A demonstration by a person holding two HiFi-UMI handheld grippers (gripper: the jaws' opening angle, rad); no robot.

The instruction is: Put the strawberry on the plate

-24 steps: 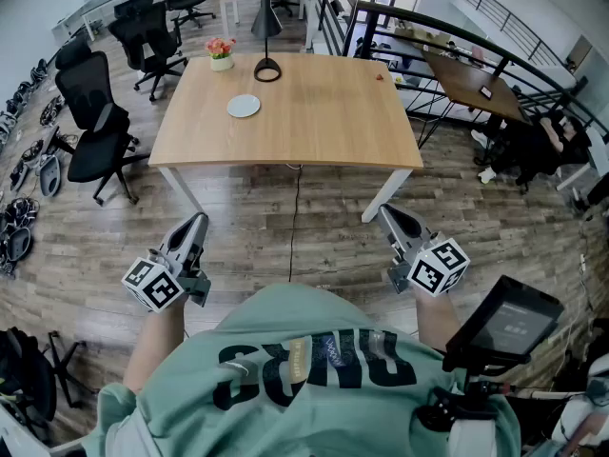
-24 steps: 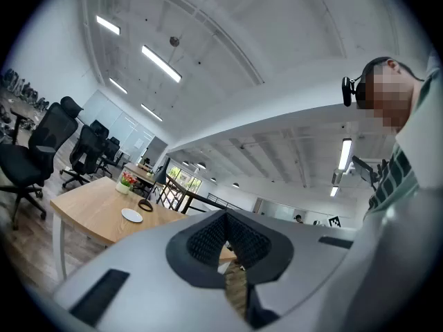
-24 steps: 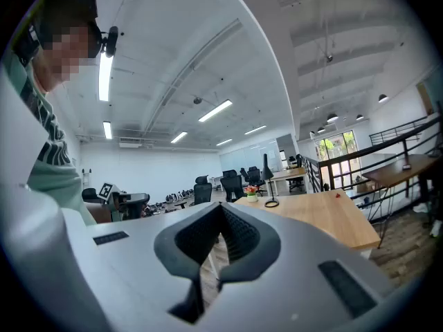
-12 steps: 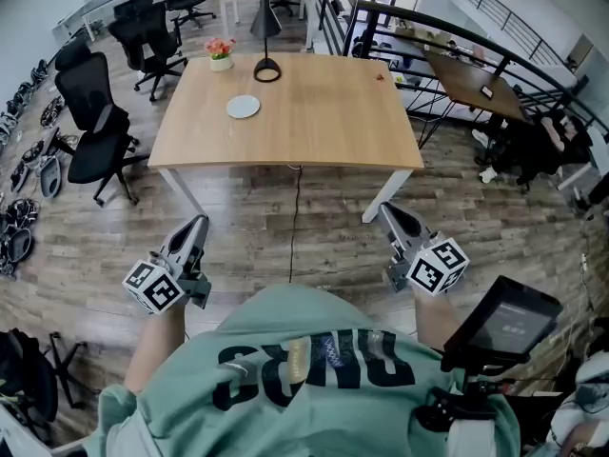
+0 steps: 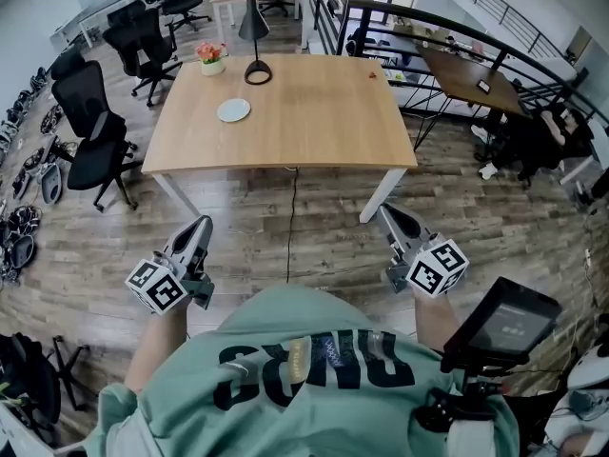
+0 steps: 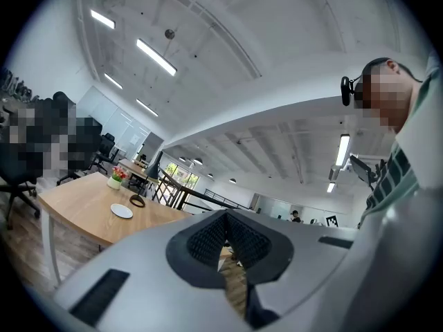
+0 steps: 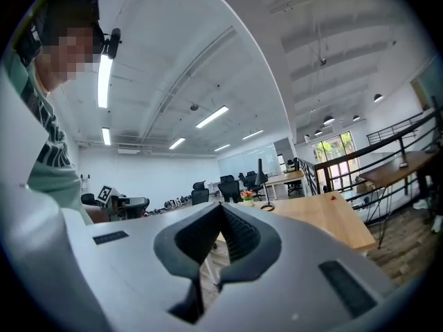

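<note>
Head view: set on the near side of the table (image 5: 304,112), well back from it, facing forward and steeply down; the whole top shows. Left gripper view: rides the left gripper (image 5: 199,224), level, near tabletop height, with the table (image 6: 76,203) at frame left. Right gripper view: rides the right gripper (image 5: 384,212), level, with the table (image 7: 325,220) at frame right. All three share the tabletop and the lamp (image 5: 253,25).

- Wood floor (image 5: 238,227) before the table (image 5: 285,141): open stretch, one thin cable (image 5: 293,208) hanging from the near edge.
- Tabletop centre and near half bare; plate (image 5: 233,110), lamp (image 5: 252,25) and flower pot (image 5: 211,57) bunch at far left.
- Office chairs (image 5: 90,131) crowd the left side; railing (image 5: 419,17) runs close on the right.
</note>
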